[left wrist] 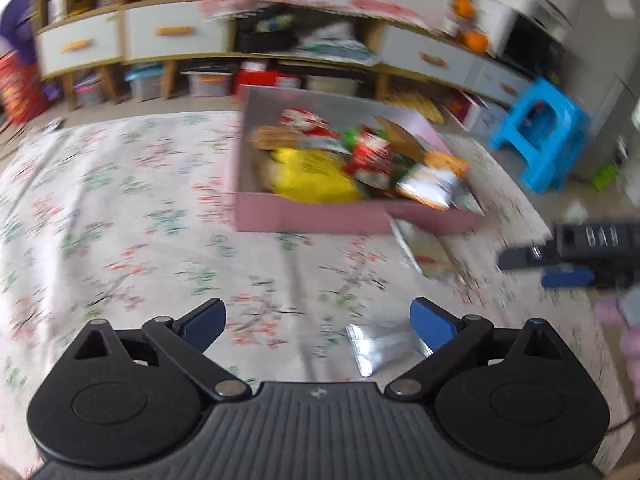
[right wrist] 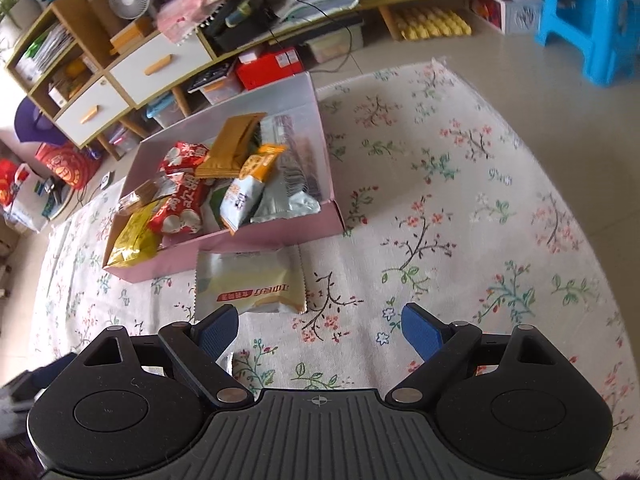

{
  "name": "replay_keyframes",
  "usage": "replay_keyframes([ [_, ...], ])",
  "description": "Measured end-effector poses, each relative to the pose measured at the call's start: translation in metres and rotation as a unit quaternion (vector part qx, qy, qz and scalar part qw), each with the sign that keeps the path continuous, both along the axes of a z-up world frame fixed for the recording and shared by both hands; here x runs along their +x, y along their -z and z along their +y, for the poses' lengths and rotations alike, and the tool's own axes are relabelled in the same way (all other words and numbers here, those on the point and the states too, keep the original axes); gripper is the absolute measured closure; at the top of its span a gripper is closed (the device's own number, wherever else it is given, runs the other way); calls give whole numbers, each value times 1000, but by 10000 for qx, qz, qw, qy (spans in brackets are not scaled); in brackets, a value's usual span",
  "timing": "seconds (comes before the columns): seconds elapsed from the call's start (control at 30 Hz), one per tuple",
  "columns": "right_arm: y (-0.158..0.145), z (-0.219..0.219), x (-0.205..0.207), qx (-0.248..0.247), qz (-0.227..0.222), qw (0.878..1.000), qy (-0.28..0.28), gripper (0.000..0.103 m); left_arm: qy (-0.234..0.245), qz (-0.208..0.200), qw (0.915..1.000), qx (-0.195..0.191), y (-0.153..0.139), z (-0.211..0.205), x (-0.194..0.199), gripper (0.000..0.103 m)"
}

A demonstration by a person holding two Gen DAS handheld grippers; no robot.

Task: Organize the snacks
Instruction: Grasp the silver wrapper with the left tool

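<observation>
A pink box (right wrist: 280, 236) stands on the floral cloth (right wrist: 440, 200), filled with several snack packets, among them red ones (right wrist: 180, 196), a yellow bag (right wrist: 134, 240) and an orange-and-white one (right wrist: 248, 188). A pale yellow-and-white packet (right wrist: 248, 280) lies flat against the box's near wall, just ahead of my right gripper (right wrist: 320, 324), which is open and empty. In the blurred left wrist view the same box (left wrist: 352, 216) sits ahead. My left gripper (left wrist: 320, 320) is open, with a silver packet (left wrist: 384, 346) on the cloth beside its right finger, not between the pads.
A low shelf unit with white drawers (right wrist: 156, 66) and storage bins runs behind the box. A blue plastic stool (right wrist: 588, 20) stands on the tiled floor at the right. The black body of the other tool (left wrist: 592, 240) shows at the left wrist view's right edge.
</observation>
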State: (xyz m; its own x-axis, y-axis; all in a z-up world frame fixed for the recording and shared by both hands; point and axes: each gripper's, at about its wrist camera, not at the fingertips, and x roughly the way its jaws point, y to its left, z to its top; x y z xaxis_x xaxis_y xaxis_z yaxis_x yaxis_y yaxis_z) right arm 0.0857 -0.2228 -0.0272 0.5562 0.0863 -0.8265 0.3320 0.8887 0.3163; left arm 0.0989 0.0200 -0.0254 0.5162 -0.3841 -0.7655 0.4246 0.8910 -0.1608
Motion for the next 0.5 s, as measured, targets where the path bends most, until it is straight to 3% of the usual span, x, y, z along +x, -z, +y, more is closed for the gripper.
replay_keyframes([
  [0.23, 7, -2, 3, 16, 96, 9999, 38, 12, 1015, -25, 9937, 465, 30, -38, -3, 10],
  [0.5, 11, 0, 11, 28, 152, 9998, -114, 12, 1417, -141, 9849, 987, 45, -59, -10, 11],
])
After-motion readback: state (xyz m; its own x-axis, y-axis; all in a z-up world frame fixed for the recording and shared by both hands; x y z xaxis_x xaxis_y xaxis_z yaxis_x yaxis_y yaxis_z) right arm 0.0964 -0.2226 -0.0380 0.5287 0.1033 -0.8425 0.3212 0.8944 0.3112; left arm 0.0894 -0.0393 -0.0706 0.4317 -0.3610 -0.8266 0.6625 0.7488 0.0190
